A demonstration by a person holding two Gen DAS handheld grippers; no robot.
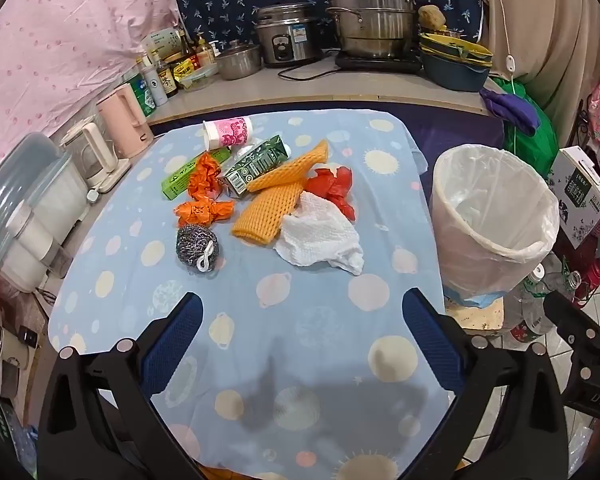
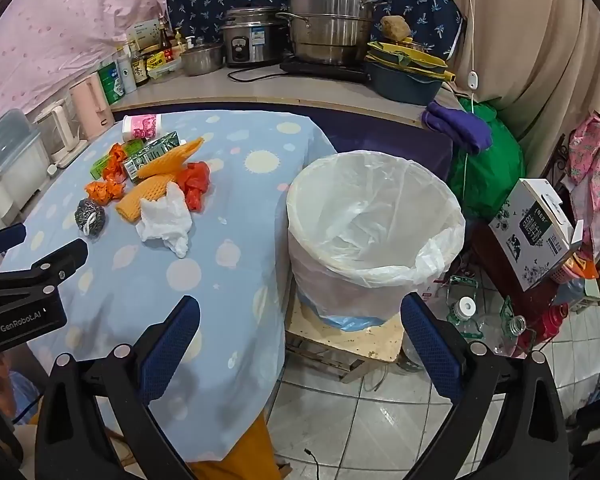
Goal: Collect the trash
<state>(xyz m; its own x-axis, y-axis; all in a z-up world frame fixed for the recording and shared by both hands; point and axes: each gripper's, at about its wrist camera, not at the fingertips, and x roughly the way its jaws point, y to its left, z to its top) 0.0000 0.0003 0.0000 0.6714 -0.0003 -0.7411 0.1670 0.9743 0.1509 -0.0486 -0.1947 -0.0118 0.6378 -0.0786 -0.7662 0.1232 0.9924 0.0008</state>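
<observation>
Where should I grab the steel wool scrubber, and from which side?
Grip the steel scrubber's round wire body across its width, from above and the near side with the open left gripper. It lies alone at the pile's near-left edge; its white loop looks too flat to pinch.

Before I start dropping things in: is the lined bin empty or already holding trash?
Empty as far as visible: the right wrist view looks into the bin and shows only bare white liner; the very bottom is hidden.
</observation>
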